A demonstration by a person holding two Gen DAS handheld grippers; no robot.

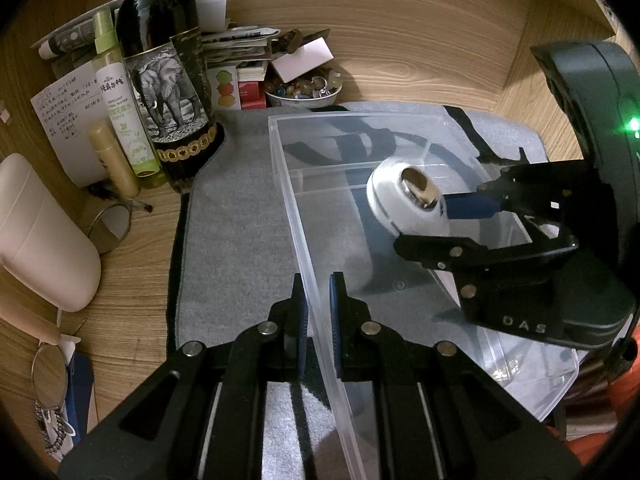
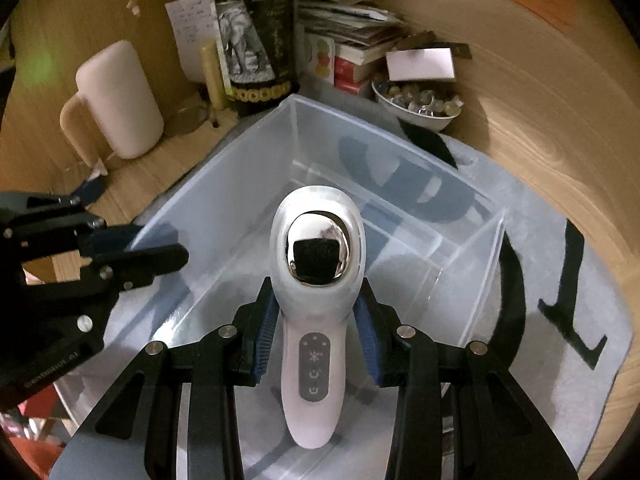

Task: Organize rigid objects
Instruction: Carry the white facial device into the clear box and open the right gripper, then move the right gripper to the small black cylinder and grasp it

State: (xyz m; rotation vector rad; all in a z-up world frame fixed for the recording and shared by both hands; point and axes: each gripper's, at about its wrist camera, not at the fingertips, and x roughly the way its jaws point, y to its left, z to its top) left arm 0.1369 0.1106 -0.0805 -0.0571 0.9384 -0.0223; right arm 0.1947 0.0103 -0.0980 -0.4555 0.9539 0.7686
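Observation:
A clear plastic bin [image 1: 296,216] [image 2: 400,152] with inner dividers sits on a grey mat. My left gripper [image 1: 318,312] [image 2: 164,246] is shut on the bin's near-left wall, one pad inside and one outside. A white handheld device [image 2: 316,280] [image 1: 404,200] with a shiny metal head and a button strip on its handle hangs tilted over the bin's inside. My right gripper [image 2: 318,312] [image 1: 440,226] is shut on the device's neck, its blue pads [image 2: 264,328] pressing both sides. The handle end points back toward the right wrist camera.
A dark bottle with an elephant label [image 1: 168,80], a green spray bottle [image 1: 116,100] and a pale tube stand left of the bin. A pink jug [image 2: 120,100] is at the far left. A bowl of beads [image 2: 416,108] and stacked papers lie behind, against wooden walls.

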